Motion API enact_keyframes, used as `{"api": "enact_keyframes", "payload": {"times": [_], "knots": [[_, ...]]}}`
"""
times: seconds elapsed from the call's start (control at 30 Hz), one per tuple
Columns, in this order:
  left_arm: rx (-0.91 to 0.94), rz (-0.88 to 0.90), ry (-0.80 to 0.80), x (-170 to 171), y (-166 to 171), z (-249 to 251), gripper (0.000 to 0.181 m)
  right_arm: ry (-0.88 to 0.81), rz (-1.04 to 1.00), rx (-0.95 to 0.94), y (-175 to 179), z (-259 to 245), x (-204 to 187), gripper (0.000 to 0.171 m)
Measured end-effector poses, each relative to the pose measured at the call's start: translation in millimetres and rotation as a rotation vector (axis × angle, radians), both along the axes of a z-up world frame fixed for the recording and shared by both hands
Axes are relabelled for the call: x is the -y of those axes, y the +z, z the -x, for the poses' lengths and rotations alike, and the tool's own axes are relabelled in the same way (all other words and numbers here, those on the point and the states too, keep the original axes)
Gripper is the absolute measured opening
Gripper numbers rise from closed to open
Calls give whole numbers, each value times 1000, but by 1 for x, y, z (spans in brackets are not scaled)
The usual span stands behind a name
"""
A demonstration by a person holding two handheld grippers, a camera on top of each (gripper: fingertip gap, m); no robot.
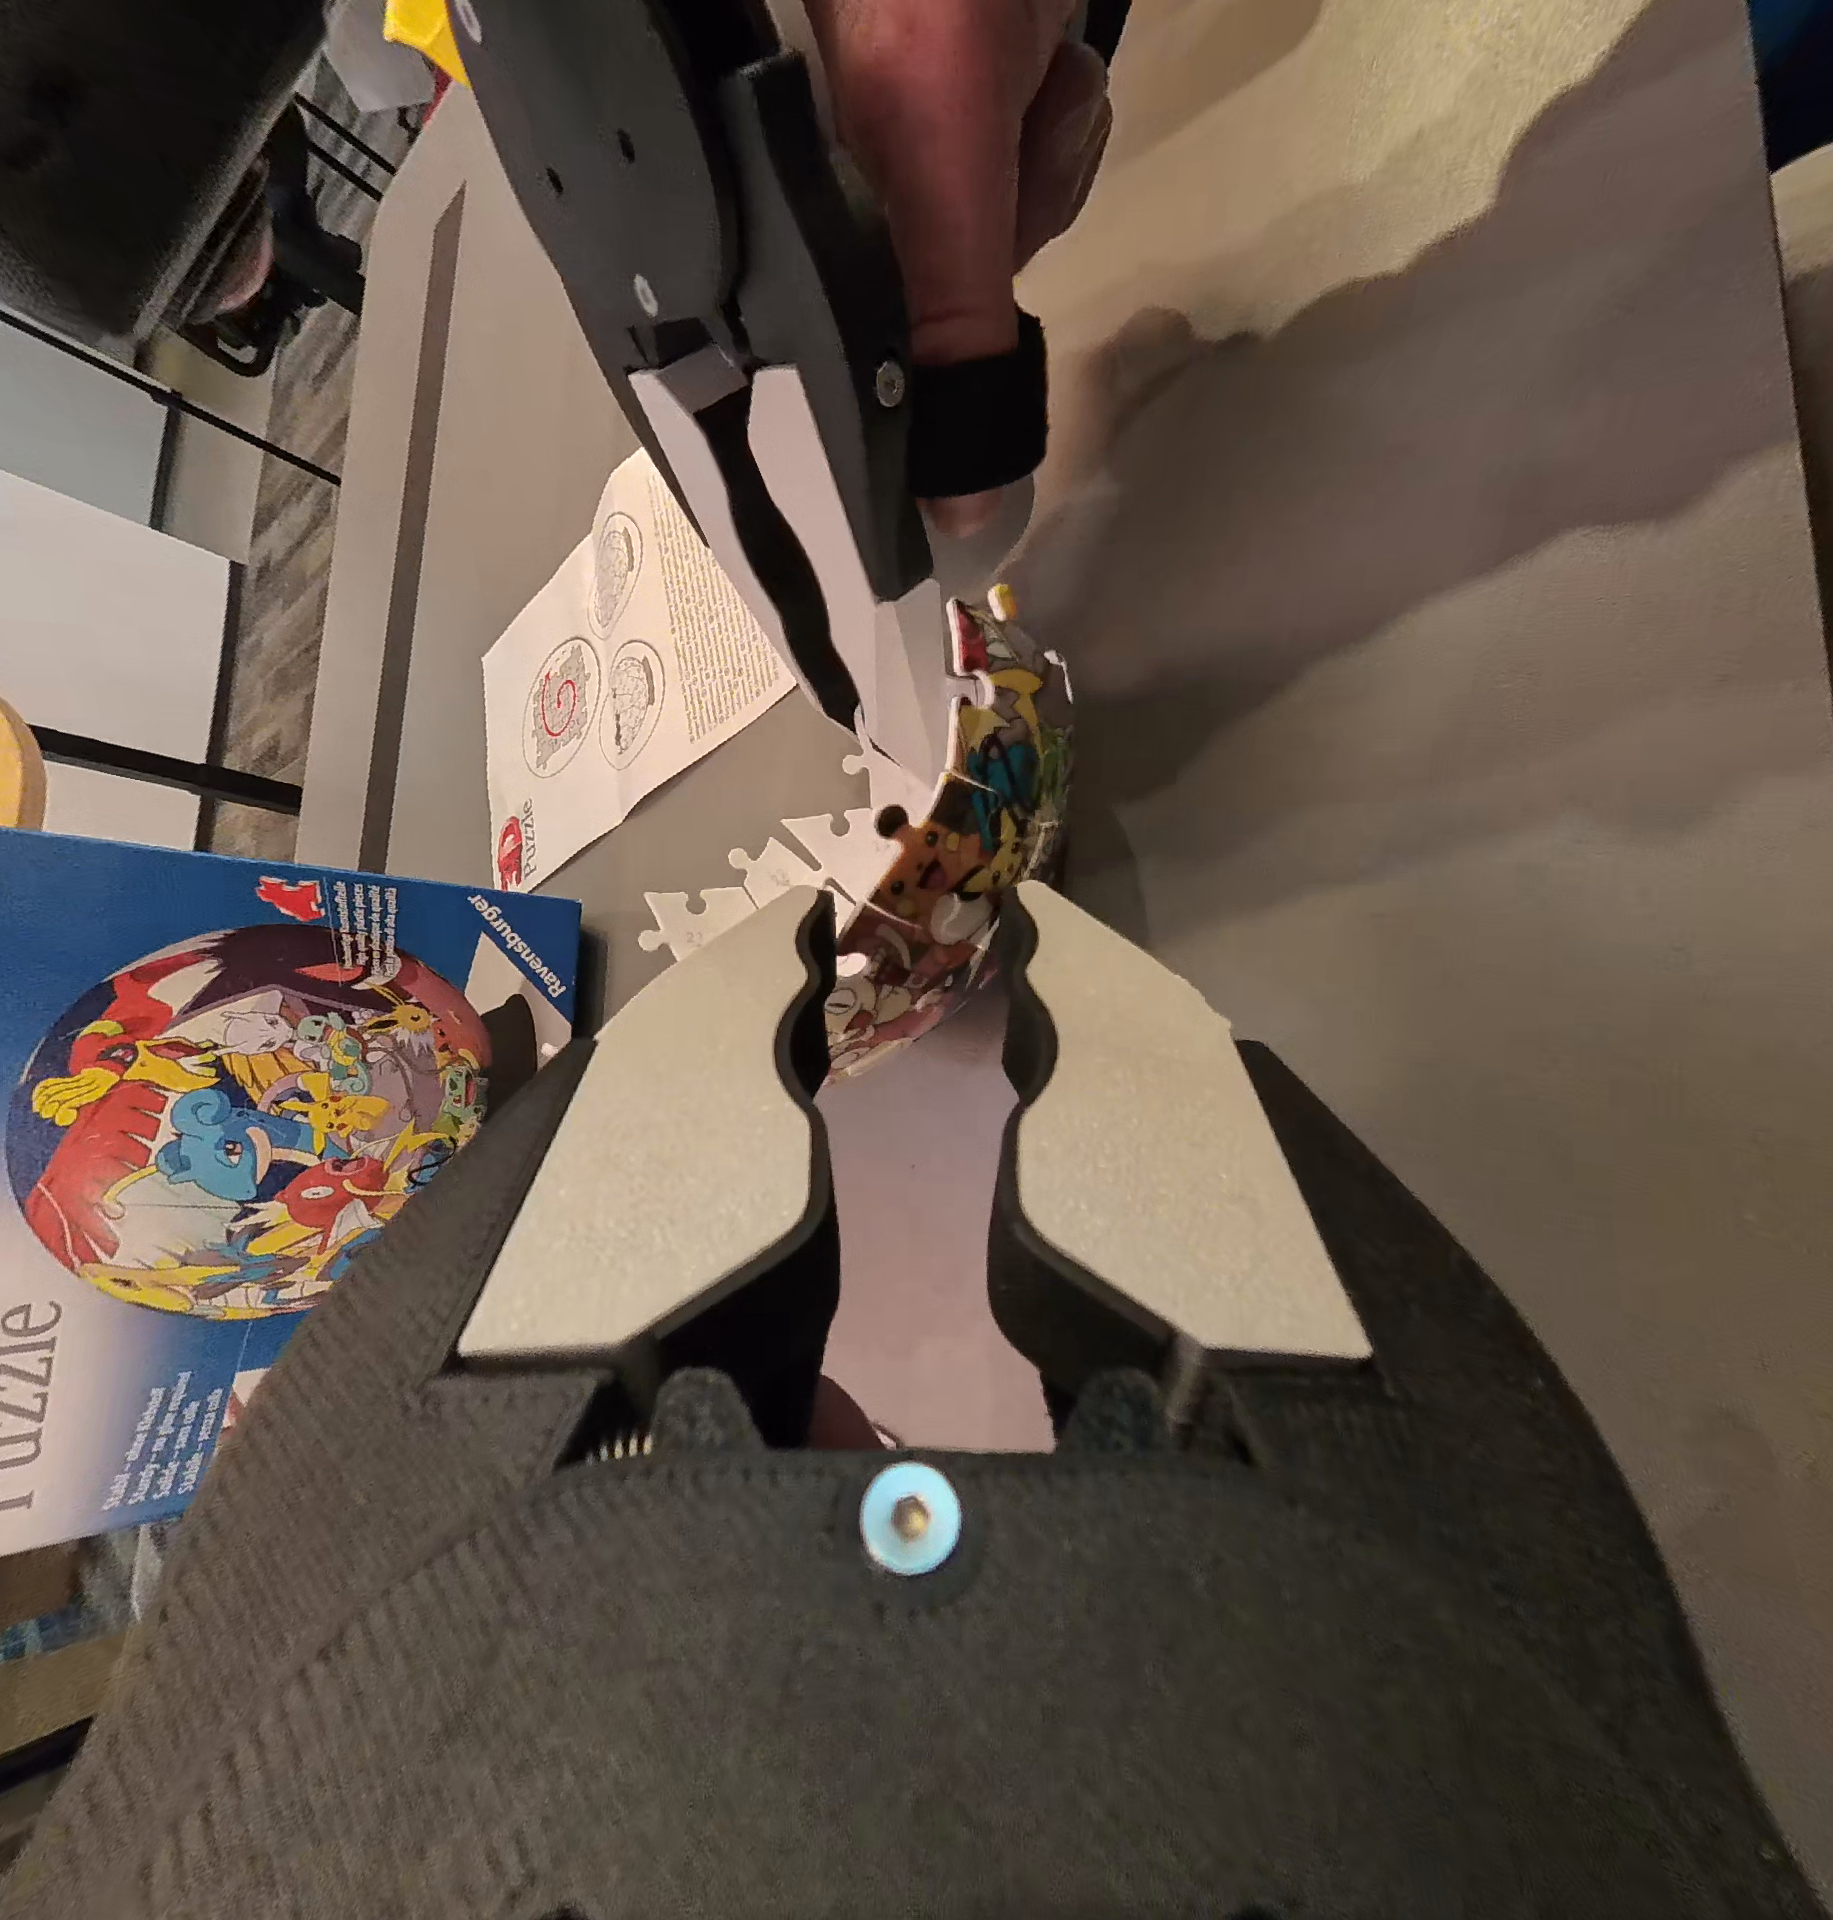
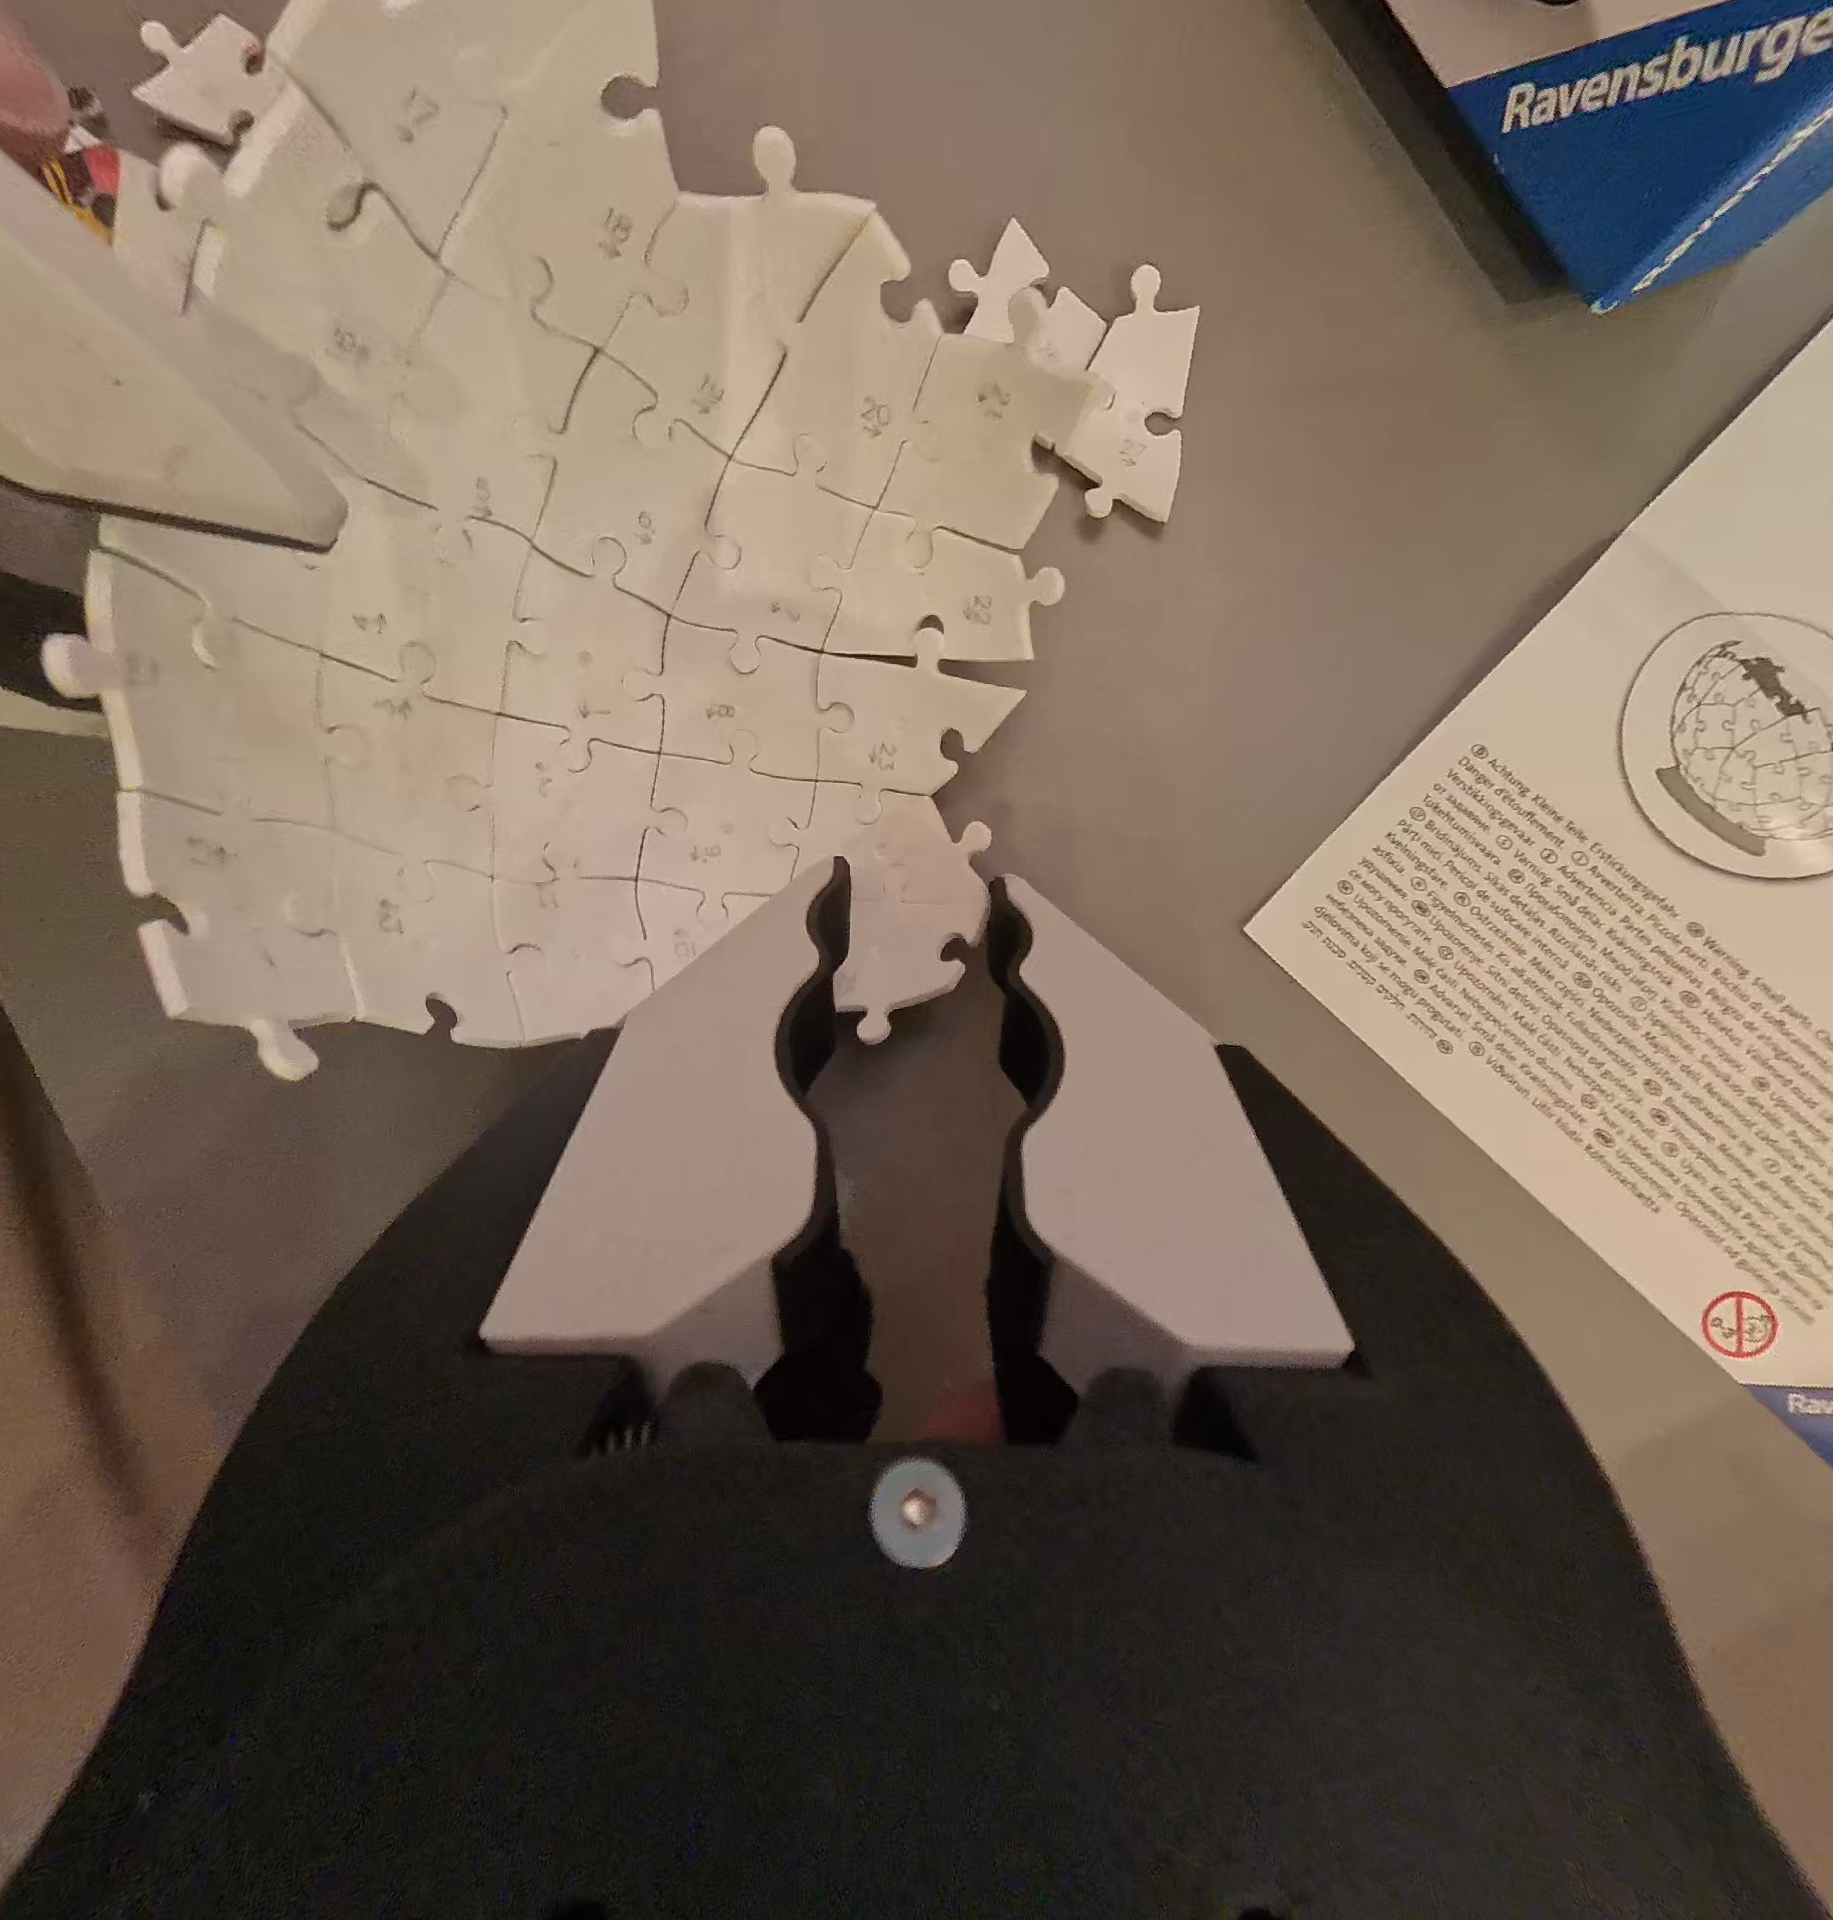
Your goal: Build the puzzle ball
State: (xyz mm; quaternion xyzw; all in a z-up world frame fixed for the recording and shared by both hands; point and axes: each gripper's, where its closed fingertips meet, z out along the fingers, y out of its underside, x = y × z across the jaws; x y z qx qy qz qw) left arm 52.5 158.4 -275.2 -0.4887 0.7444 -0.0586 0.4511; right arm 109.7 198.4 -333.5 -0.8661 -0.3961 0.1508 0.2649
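partly built puzzle ball (image 1: pixel 953 821) — a curved shell of interlocked pieces, printed side outward, plain numbered backs (image 2: pixel 579 623) showing in the right wrist view — held above the grey tabletop (image 1: pixel 1411 935). left gripper (image 1: pixel 917 914) has its fingers gripping the shell's lower edge; right gripper (image 2: pixel 917 894) fingers stand apart around a rim piece, contact uncertain. likely light and thin, stiff per piece but weak at the seams — best held at the rim, gently. puzzle box (image 1: pixel 216 1143) and instruction sheet (image 2: pixel 1618 935) lie nearby.

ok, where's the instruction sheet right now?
The instruction sheet lies flat on the grey table, left of the part-built ball in the left wrist view, just above the blue puzzle box.
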Motion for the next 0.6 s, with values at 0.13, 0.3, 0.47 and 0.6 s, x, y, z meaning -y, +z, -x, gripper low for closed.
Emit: {"api": "enact_keyframes", "payload": {"times": [0.13, 0.3, 0.47, 0.6], "knots": [[-3, 0, -3, 0, 0, 0, 30, 33, -37, 33, 0, 0, 0, 25], [-7, 5, -8, -1, 0, 0, 30, 35, -55, 16, 1, 0, 0, 25], [-37, -8, 0, -5, -4, 5, 27, -18, -16, -78, 6, -1, -4, 28], [-39, -14, 2, -7, -4, 5, 23, -53, -5, -103, 11, -11, -6, 28]]}}
